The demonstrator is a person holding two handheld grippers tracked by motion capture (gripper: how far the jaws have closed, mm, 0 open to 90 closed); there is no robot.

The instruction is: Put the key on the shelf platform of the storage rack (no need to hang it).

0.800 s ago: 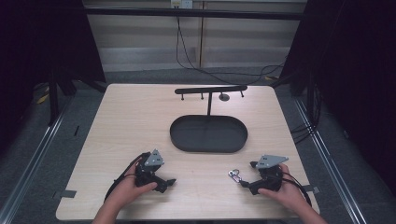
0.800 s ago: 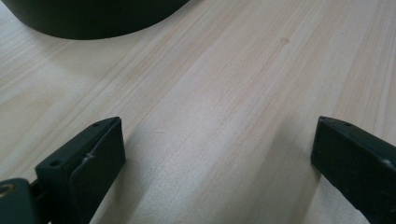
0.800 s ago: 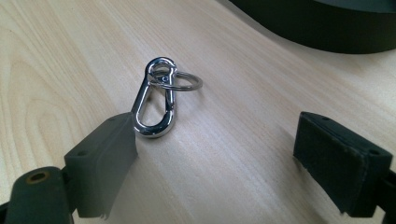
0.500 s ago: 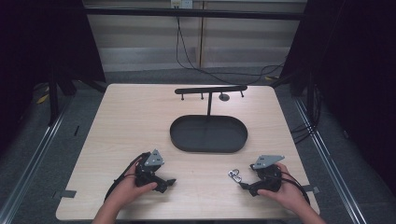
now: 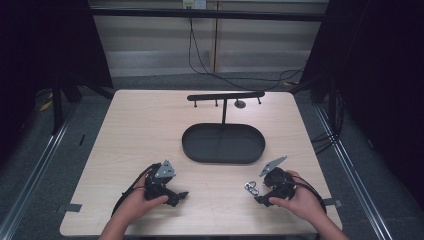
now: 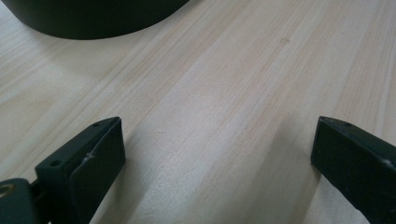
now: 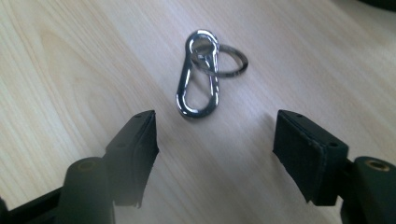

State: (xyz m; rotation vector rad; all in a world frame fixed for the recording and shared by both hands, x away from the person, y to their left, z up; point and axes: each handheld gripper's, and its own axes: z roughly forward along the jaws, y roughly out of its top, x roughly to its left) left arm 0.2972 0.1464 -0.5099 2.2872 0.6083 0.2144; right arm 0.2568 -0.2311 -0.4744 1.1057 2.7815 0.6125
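Note:
A silver carabiner (image 5: 251, 188) with a key ring (image 7: 243, 63) hooked on it lies flat on the wooden table (image 5: 140, 130). My right gripper (image 5: 258, 199) rests on the table just right of it. In the right gripper view the carabiner (image 7: 195, 113) lies a little ahead of the right gripper (image 7: 215, 135), whose black jaws stand apart with nothing between them. My left gripper (image 5: 180, 196) rests at the front left, held by a hand. In its own view the left gripper (image 6: 217, 140) is open over bare wood.
A black oval tray (image 5: 223, 144) sits mid-table, with a thin post and a pegged crossbar (image 5: 225, 96) rising behind it. The tray's edge (image 6: 93, 18) shows at the top of the left gripper view. Dark curtains and metal rails flank the table.
My right gripper has edged a little left toward the carabiner and tilted slightly. The left gripper and the carabiner have stayed put.

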